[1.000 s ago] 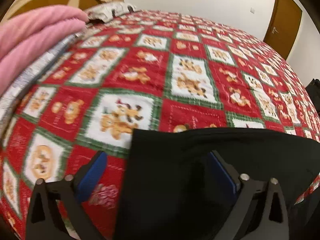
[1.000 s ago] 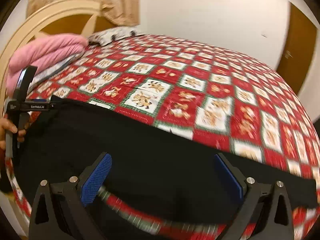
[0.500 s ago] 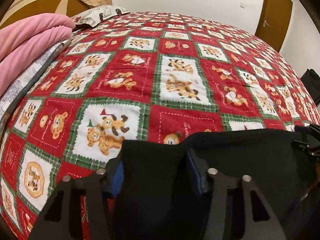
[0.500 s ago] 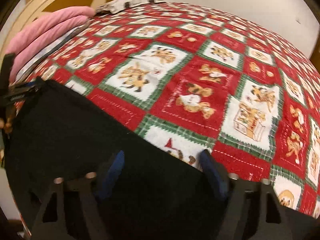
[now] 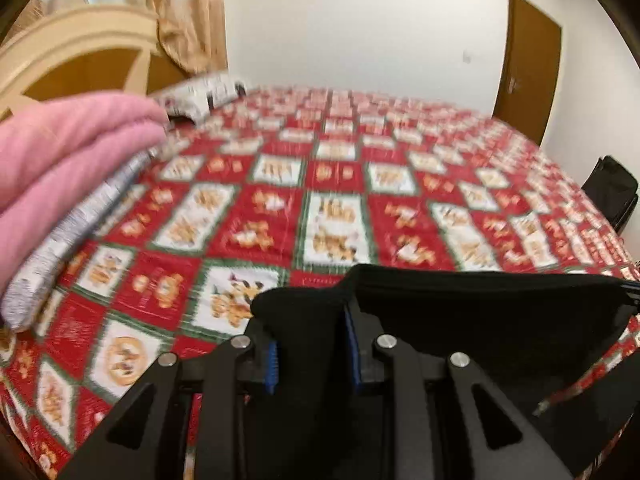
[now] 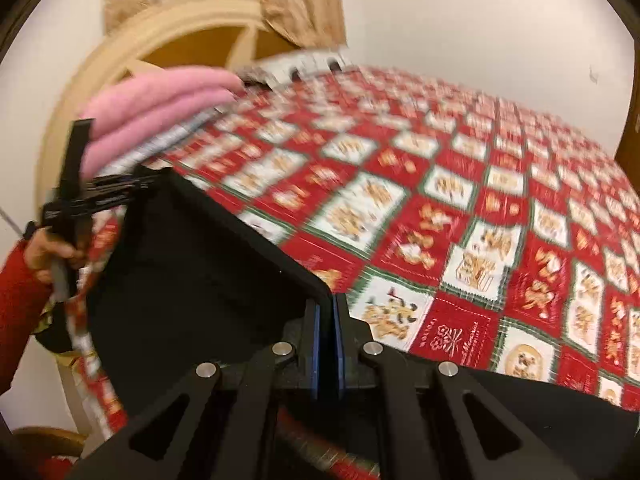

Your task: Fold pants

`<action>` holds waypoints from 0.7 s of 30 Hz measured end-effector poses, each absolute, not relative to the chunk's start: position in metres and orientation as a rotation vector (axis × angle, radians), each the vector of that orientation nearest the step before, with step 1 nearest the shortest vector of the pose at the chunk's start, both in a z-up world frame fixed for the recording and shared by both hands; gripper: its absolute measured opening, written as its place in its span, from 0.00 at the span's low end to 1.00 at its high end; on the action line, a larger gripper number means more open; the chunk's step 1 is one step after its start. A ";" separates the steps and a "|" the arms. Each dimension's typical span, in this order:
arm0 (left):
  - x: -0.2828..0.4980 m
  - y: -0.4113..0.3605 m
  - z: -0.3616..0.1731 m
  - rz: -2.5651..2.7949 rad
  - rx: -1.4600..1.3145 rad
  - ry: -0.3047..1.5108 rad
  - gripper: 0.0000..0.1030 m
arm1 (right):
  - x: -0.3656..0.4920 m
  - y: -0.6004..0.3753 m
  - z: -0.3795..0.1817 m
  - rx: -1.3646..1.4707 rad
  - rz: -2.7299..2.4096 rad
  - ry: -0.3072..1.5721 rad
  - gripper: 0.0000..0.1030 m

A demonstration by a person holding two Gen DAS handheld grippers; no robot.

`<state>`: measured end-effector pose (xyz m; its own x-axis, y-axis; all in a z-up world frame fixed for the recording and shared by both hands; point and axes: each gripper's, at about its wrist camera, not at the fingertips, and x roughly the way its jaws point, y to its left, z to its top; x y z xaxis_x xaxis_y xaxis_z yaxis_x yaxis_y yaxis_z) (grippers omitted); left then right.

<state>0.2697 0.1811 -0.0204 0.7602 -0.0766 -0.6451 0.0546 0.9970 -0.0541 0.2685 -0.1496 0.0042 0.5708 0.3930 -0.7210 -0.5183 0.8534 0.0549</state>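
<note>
The black pants (image 5: 480,320) hang between my two grippers, lifted just above the near edge of a bed covered by a red patchwork quilt (image 5: 332,208). My left gripper (image 5: 312,356) is clamped on a bunched corner of the cloth, blue pads partly apart around the thick fold. My right gripper (image 6: 327,344) is pinched nearly flat on the other end of the same top edge, which runs taut from it to the left gripper.

The fabric looks soft, limp and fairly light; it sags below the held edge, so I judge it will drape and slide unless I grip through seams or a doubled edge.

A folded pink blanket (image 5: 68,152) lies at the quilt's left, near a headboard (image 6: 168,44). Both views are motion-blurred. The lower part of the pants is hidden behind my grippers, so I cannot tell waistband from legs.
</note>
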 end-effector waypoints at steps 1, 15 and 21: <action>0.262 0.182 -0.016 -0.071 -0.033 0.680 0.27 | 0.250 -0.148 0.013 -0.169 0.553 0.773 0.06; 0.134 0.199 -0.072 0.014 -0.080 0.658 0.34 | 0.101 -0.113 -0.082 -0.314 0.589 0.825 0.06; 0.107 0.207 -0.101 0.063 -0.115 0.700 0.53 | 0.089 -0.113 -0.104 -0.320 0.568 0.837 0.06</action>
